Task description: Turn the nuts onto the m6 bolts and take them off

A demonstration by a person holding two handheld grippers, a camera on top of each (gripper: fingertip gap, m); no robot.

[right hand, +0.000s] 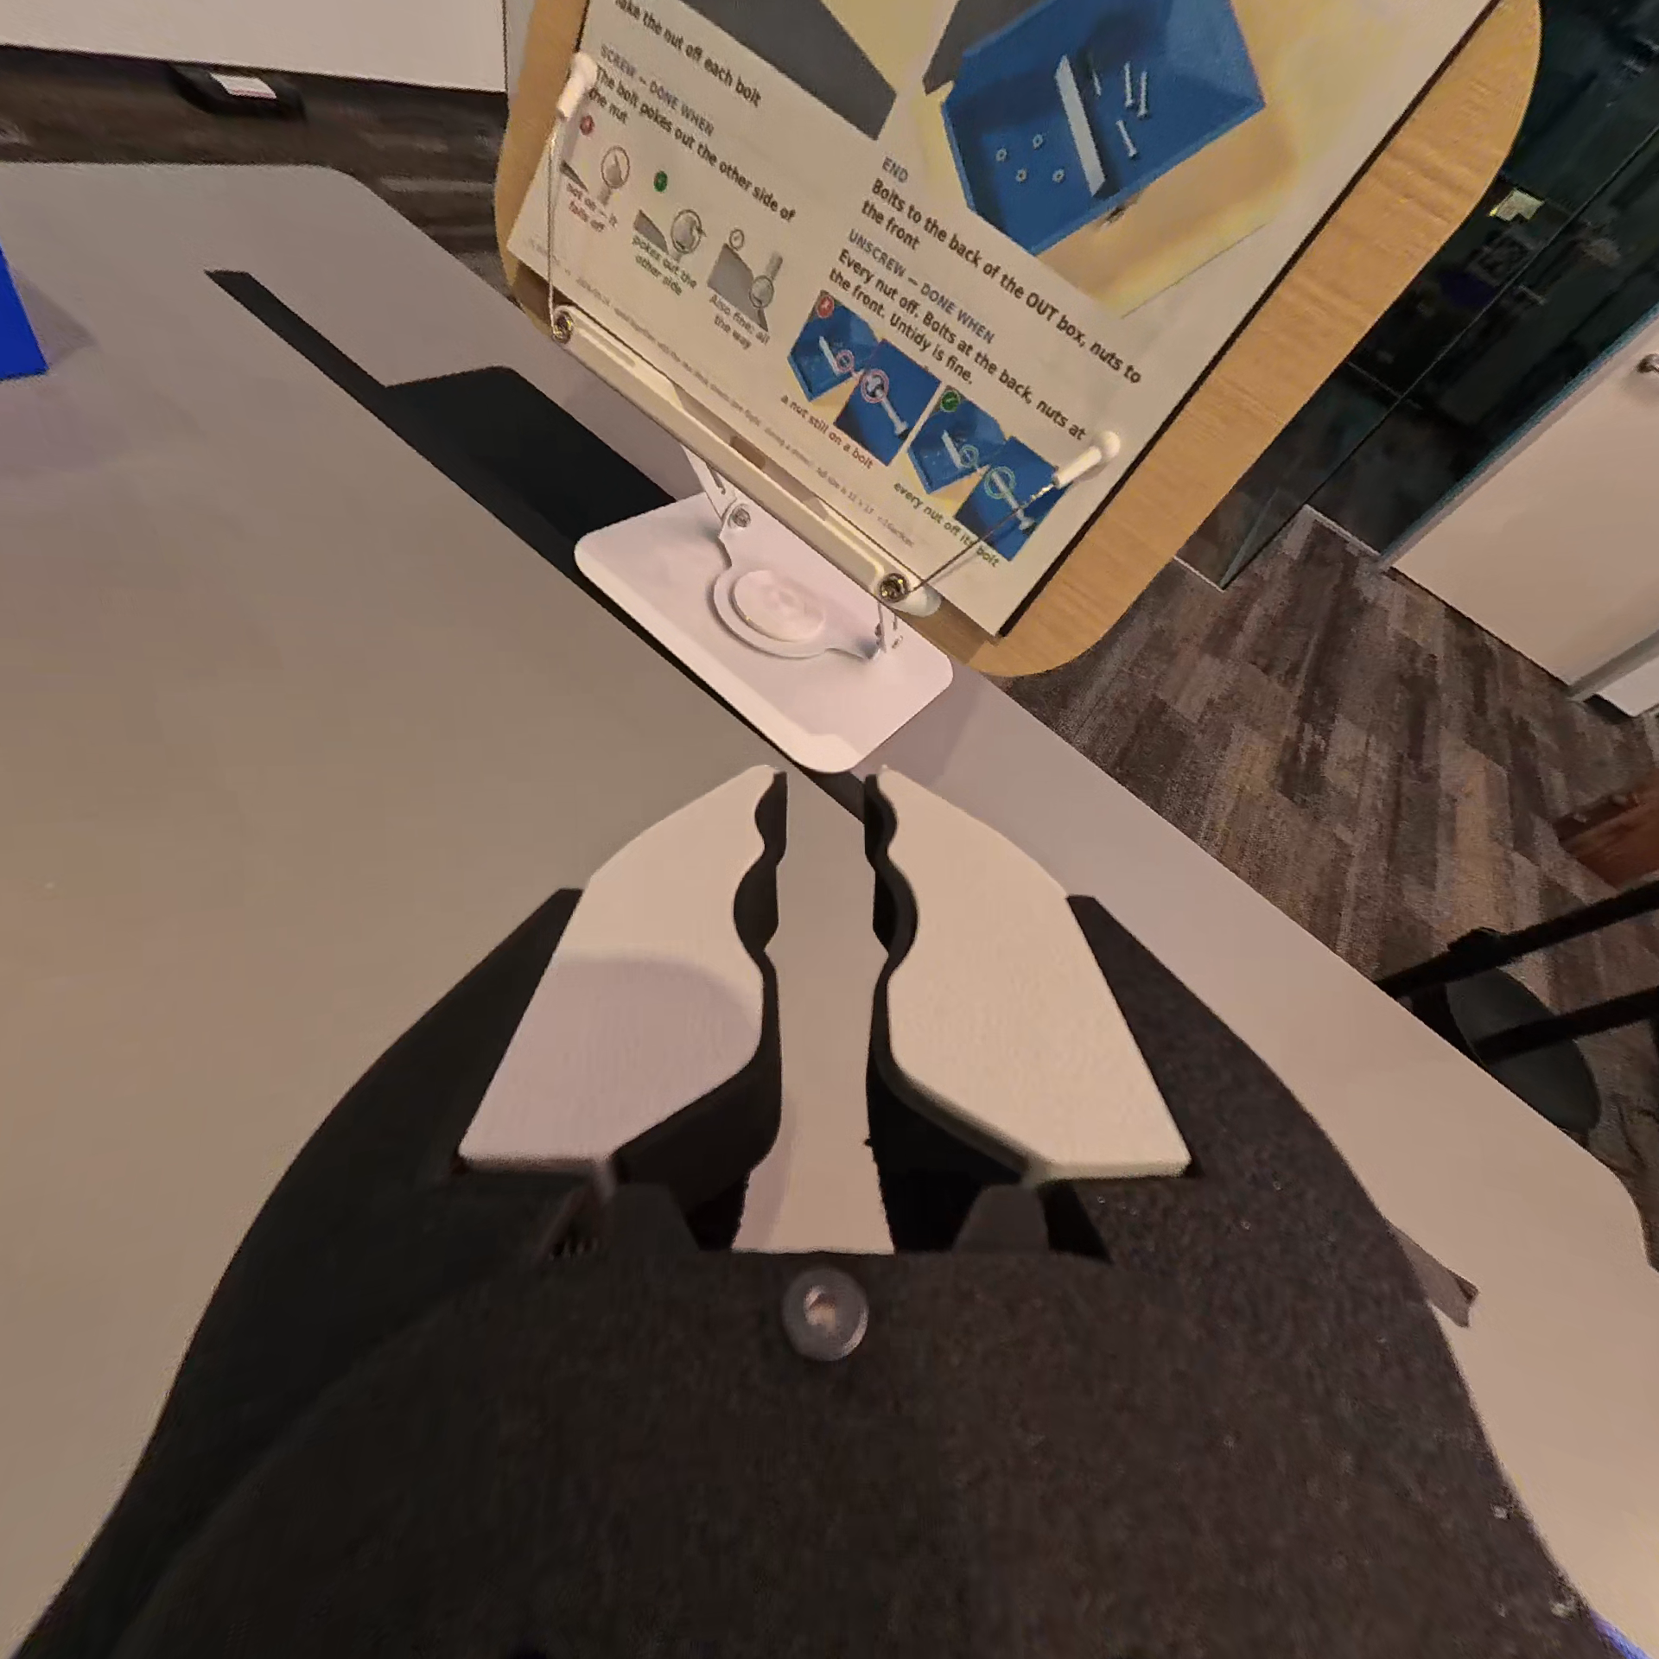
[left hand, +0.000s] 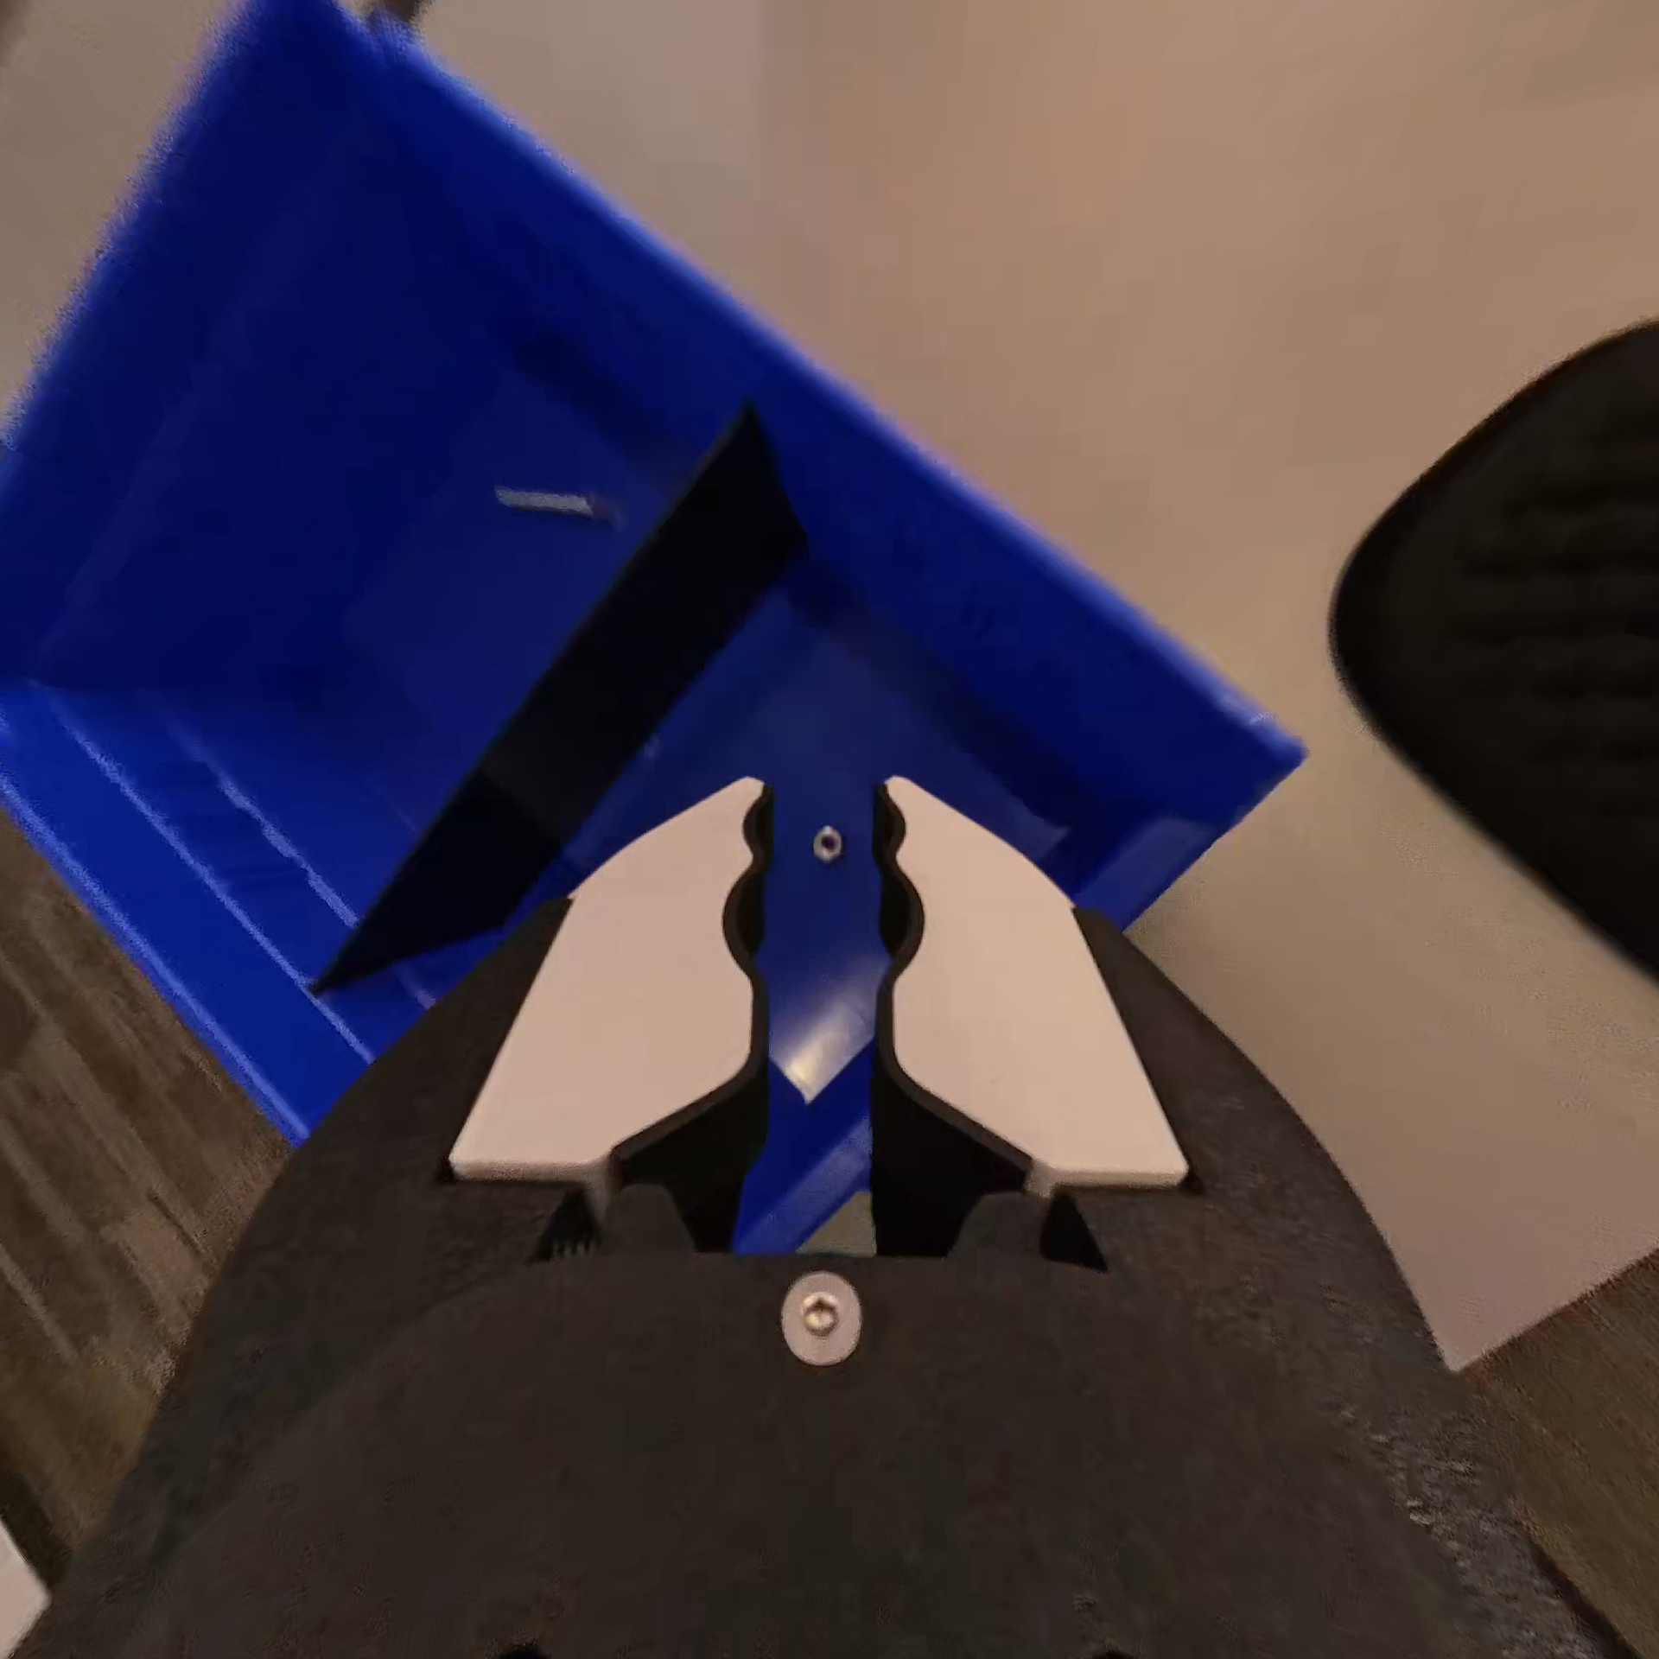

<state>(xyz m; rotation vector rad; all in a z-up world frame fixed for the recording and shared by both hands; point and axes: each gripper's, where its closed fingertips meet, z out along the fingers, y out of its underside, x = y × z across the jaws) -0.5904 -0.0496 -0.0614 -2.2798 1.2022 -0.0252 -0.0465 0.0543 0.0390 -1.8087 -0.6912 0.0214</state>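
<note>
Here — pale table [right hand: 269,718], patchy carpet [right hand: 1347,718].

The left wrist view looks steeply down, close over the blue box [left hand: 898,574] on the worktop [left hand: 1167,269]. The right wrist view faces forward across the worktop [right hand: 269,718] toward a sheet stand [right hand: 763,619]. They share only the worktop.

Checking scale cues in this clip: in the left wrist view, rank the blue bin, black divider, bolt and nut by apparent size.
1. Blue bin
2. Black divider
3. Bolt, blurred
4. Nut

The nut lies nearer the camera than the bolt, yet looks smaller.
</note>
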